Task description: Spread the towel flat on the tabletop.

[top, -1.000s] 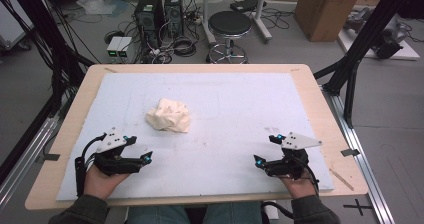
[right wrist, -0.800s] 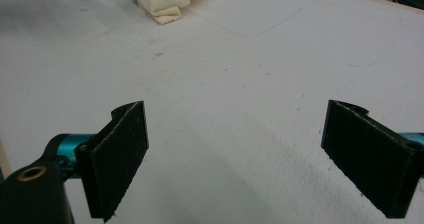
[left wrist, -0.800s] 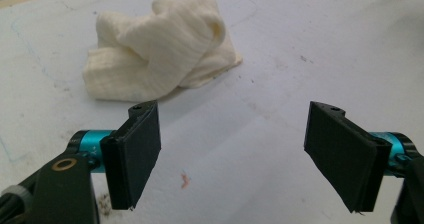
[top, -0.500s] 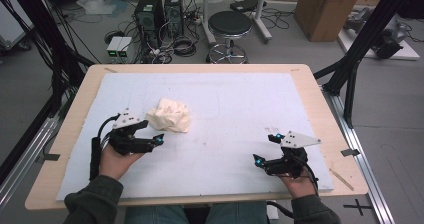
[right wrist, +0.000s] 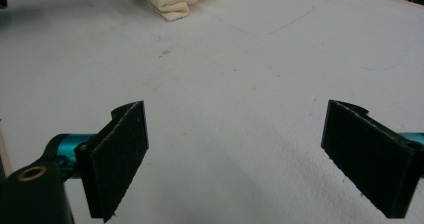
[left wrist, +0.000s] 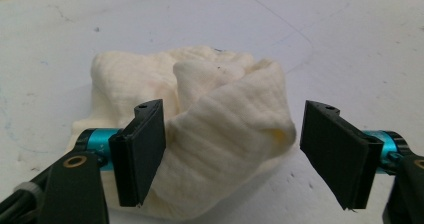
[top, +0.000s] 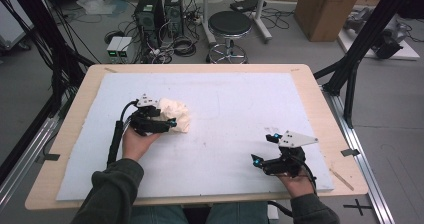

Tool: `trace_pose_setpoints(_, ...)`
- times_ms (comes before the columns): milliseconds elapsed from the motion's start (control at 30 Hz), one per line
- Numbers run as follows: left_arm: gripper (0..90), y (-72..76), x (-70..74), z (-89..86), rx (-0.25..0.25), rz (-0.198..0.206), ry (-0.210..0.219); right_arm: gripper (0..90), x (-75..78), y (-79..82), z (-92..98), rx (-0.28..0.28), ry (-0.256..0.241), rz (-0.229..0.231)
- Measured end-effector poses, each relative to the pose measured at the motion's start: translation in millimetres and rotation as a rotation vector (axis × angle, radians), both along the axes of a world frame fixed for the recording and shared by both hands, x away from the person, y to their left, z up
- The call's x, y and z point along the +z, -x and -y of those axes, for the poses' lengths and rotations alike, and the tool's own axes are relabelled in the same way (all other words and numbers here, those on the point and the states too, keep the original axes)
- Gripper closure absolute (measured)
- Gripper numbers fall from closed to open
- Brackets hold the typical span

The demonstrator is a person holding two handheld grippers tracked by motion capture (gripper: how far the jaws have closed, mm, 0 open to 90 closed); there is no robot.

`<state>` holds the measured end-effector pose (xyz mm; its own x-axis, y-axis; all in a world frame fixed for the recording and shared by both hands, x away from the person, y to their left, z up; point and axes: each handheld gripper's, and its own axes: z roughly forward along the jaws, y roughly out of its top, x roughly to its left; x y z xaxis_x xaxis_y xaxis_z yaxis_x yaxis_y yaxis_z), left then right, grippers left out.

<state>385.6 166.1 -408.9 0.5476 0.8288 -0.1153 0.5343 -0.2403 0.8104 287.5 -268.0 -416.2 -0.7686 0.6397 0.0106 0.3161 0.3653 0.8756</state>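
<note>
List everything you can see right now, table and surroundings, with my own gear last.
Cloth: one, cream, crumpled, left-centre of the mat, between the open left jaws.
Mat: one, white, covering the table.
Table: one, light wood, rim around the mat.
Stool: one, black seat, on the floor beyond the table.
Cardboard box: one, brown, floor, far right.
Computer towers: two, black, floor, far left.
Left claw: one, black, open around the cloth.
Right claw: one, black, open over bare mat, near right.

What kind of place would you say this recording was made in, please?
Most likely a robotics lab or workshop: computer towers and tangled cables sit on the floor behind the table, beside a round stool and a cardboard box. The left gripper reaches a crumpled cloth.
</note>
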Motion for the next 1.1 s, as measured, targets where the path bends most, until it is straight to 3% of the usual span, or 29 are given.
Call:
trace_pose_setpoints(200,32.9,-13.8,-14.1,6.2,0.045,-0.034,-0.022,10.8,-0.4,-0.2,-0.3,0.007,0.002,-0.001)
trace_pose_setpoints(433,44.7,-21.1,-21.0,7.7,0.092,-0.032,-0.018,10.8,-0.5,-1.0,-1.1,0.014,-0.001,-0.002)
trace_pose_setpoints(633,54.7,-21.8,-23.9,10.3,0.099,-0.019,-0.056,10.8,-0.7,-1.6,-1.5,0.018,-0.001,-0.002)
trace_pose_setpoints(833,69.4,-21.9,-23.2,9.0,0.099,-0.028,-0.045,10.8,-1.0,-2.1,-2.4,0.023,-0.002,-0.001)
trace_pose_setpoints(1100,72.7,-17.5,-14.6,6.3,0.103,-0.02,-0.01,10.8,-1.3,-1.6,-1.5,0.022,-0.004,-0.003)
